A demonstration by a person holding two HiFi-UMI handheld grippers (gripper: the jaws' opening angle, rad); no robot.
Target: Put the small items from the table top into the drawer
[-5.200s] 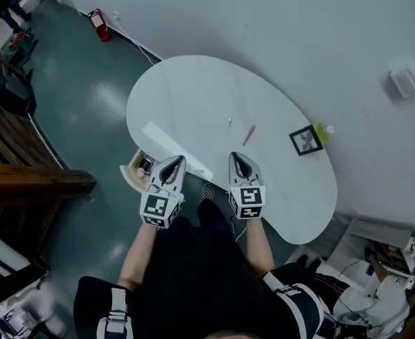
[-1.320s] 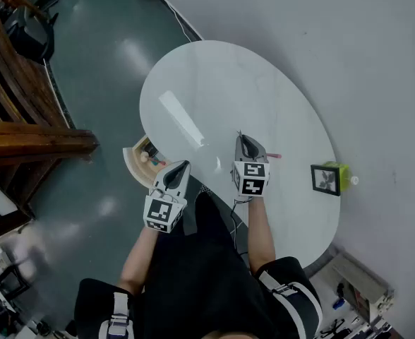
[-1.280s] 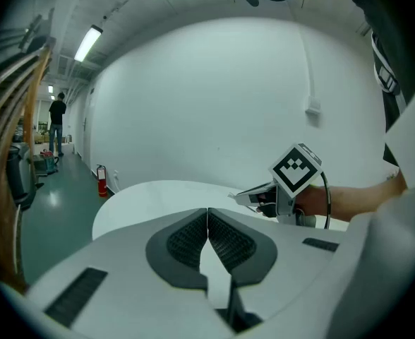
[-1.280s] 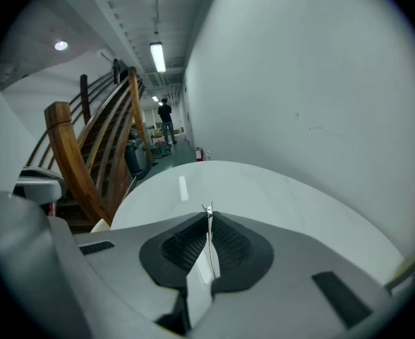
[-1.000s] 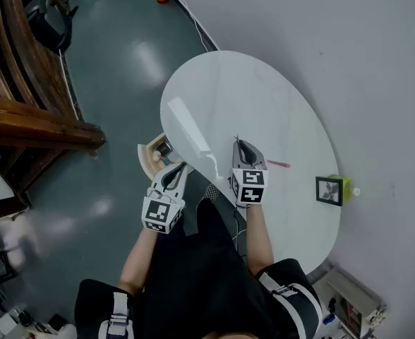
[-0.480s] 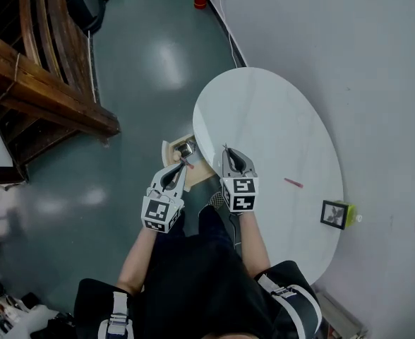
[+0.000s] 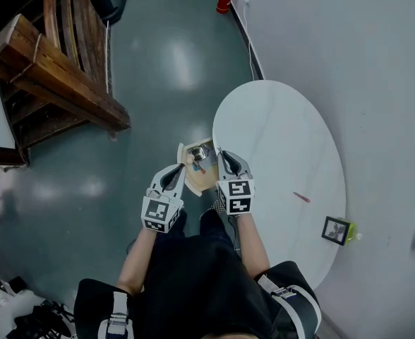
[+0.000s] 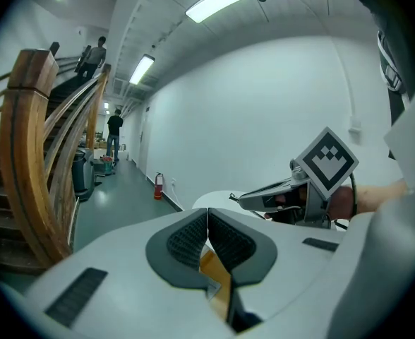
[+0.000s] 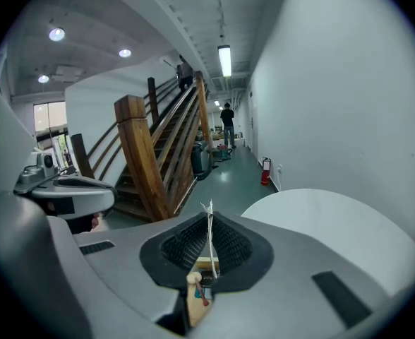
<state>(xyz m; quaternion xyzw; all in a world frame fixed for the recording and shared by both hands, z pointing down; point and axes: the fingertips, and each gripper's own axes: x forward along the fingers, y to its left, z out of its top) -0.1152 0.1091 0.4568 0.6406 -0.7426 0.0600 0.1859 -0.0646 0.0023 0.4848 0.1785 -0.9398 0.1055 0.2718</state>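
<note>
Clamped shut on a thin white pin-like sliver (image 9: 209,209), tip standing just above the pads: the right gripper (image 9: 209,221), at the centre of the head view and hanging over the open pale wooden drawer (image 7: 191,184) jutting from the left edge of the white oval table (image 7: 278,133). Closed as well, with nothing between its pads: the left gripper (image 8: 207,215), parked just left of the drawer at lower centre. For a clean drop, judge the release by the right gripper view, with the drawer's contents in sight straight beneath the jaws. Bring the tips low and well inside the rim before parting them, against the risk of so light a sliver clinging to a pad or flicking over the near wall onto the floor. Part the jaws slowly, watch for the fall, and shake lightly only in case of sticking. Hold the left gripper clear of the drawer opening. Afterwards, probably back for the small red stick (image 7: 301,197) lying at the right of the table top, well apart from the black-framed picture (image 7: 334,229) at lower right.
</note>
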